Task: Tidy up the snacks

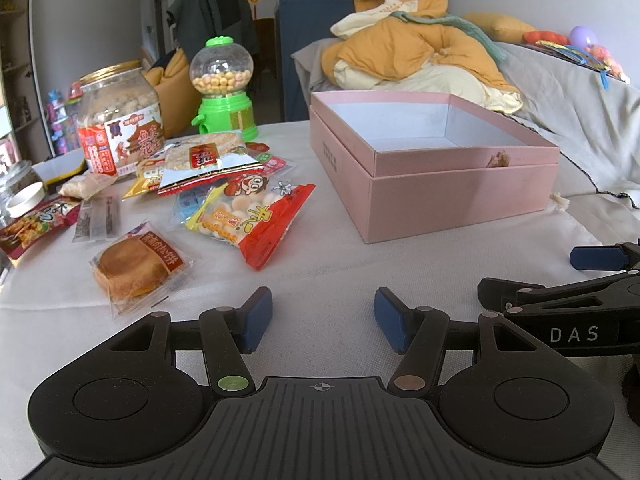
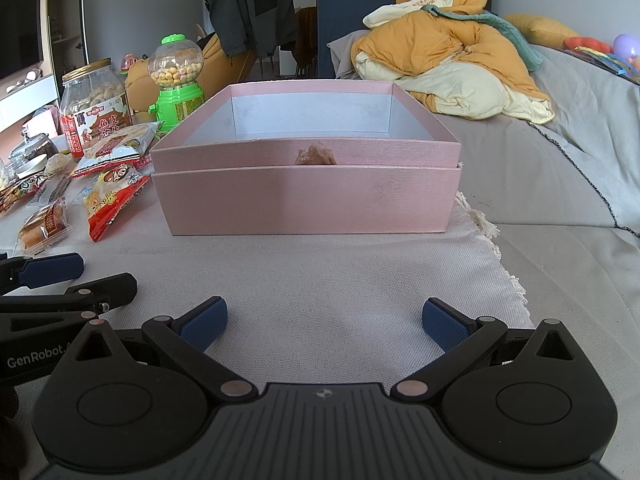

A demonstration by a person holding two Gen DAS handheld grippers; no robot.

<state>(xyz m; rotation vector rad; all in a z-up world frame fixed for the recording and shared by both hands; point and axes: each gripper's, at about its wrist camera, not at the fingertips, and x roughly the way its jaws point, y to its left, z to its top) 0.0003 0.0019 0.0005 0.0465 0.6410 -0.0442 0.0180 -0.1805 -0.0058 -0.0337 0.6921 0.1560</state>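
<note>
Ahead of the left gripper (image 1: pixel 323 320), whose jaws stand apart with nothing between them, a bare strip of cloth (image 1: pixel 320 272) runs forward between the wrapped bun (image 1: pixel 134 266) and red snack bag (image 1: pixel 256 220) on its left and the pink box (image 1: pixel 460 196) on its right, while the right gripper (image 1: pixel 560 280) lies close beside it on the right. Farther left, the piled packets, the peanut jar (image 1: pixel 118 120) and the green candy dispenser (image 1: pixel 224 88) crowd the way. In front of the right gripper (image 2: pixel 323 322), also spread wide, open cloth (image 2: pixel 320 272) reaches to the box's (image 2: pixel 304 200) front wall, which blocks straight passage, though its top stands open.
</note>
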